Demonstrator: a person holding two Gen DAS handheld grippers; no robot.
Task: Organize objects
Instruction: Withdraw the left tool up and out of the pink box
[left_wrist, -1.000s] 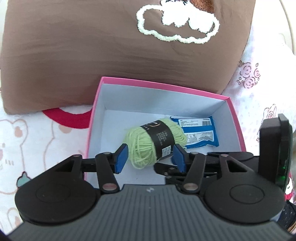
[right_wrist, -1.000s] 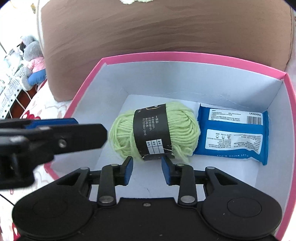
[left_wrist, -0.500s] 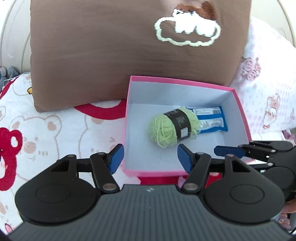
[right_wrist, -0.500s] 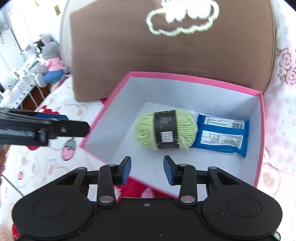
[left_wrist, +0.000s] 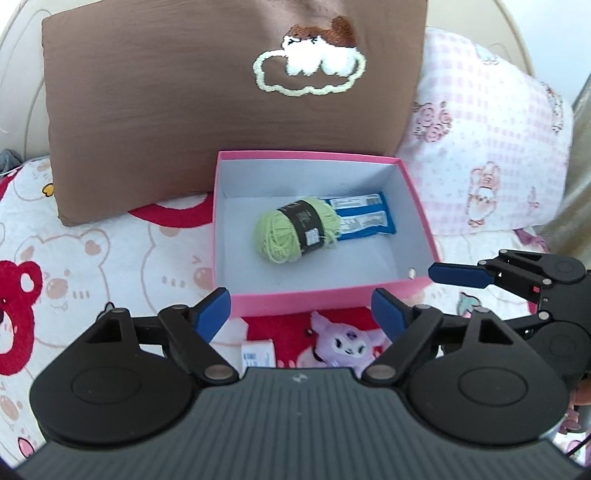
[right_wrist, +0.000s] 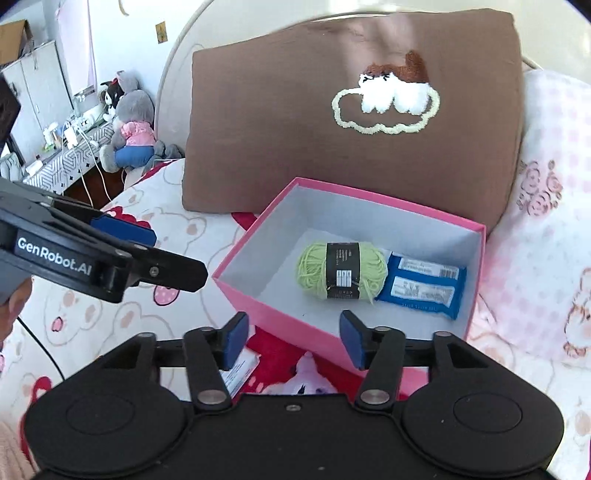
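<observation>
A pink box (left_wrist: 325, 295) (right_wrist: 280, 321) with a white inside stands on the bed. In it lie a green yarn ball (left_wrist: 295, 230) (right_wrist: 341, 269) with a black label and a blue wipes packet (left_wrist: 364, 218) (right_wrist: 423, 290) to its right. My left gripper (left_wrist: 301, 317) is open and empty, just in front of the box's near wall. My right gripper (right_wrist: 293, 338) is open and empty, in front of the box's near corner. The right gripper also shows at the right of the left wrist view (left_wrist: 517, 280). A small white packet (left_wrist: 257, 354) (right_wrist: 238, 373) and a purple plush (left_wrist: 343, 343) lie under the grippers.
A brown cushion (left_wrist: 221, 92) (right_wrist: 351, 122) with a cloud design leans behind the box. A pink-patterned pillow (left_wrist: 487, 147) sits to the right. The bedsheet (left_wrist: 92, 258) has bear prints. A grey plush toy (right_wrist: 131, 129) sits on furniture at the far left.
Both grippers have pulled back up and out of the box and opened wider. The yarn ball and wipes packet stay inside.
</observation>
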